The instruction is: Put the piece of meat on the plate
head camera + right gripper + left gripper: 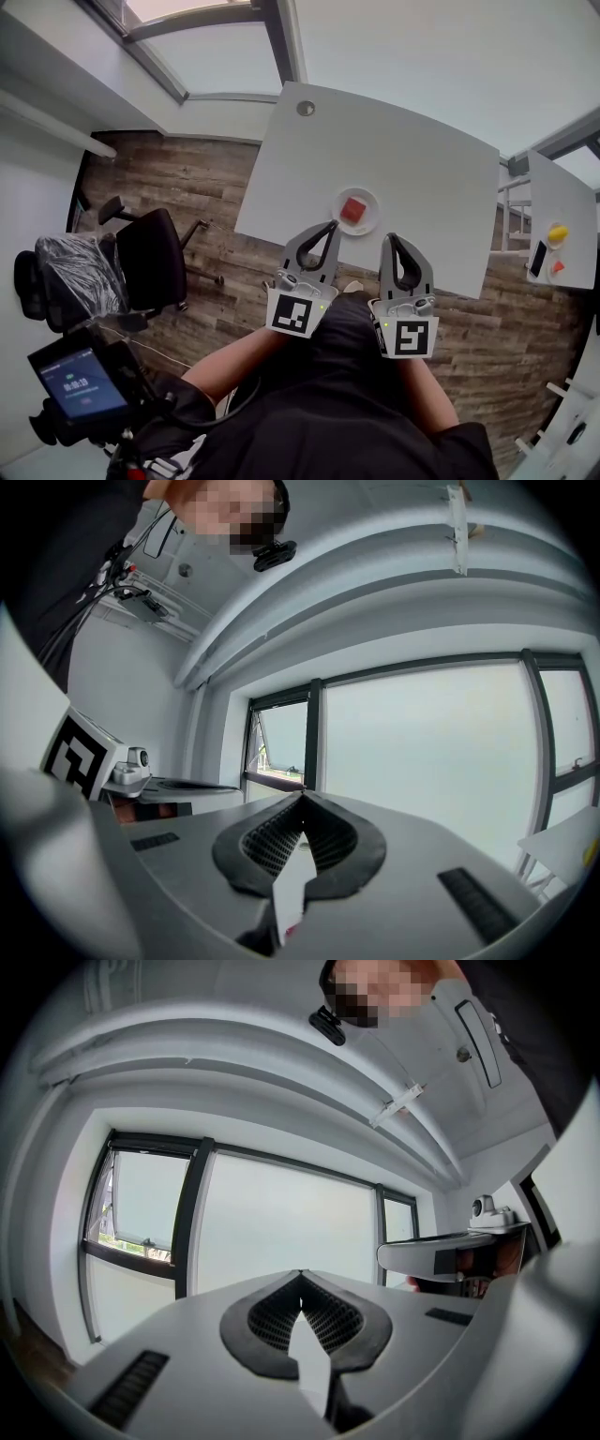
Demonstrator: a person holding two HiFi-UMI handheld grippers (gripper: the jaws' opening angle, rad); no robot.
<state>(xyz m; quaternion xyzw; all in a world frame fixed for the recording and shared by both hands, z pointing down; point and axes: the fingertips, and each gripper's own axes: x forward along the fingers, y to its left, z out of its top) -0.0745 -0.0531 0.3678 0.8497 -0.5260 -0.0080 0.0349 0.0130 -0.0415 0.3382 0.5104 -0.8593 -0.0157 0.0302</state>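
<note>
Jaws on both grippers are clenched tip to tip, with nothing between them. The left gripper point(332, 227) hangs just off the plate's point(375, 222) near-left rim, and the right gripper point(388, 238) is near its near-right side, neither touching it. The red piece of meat point(352, 209) lies in the middle of the plate, on the white table point(403, 155)
</note>
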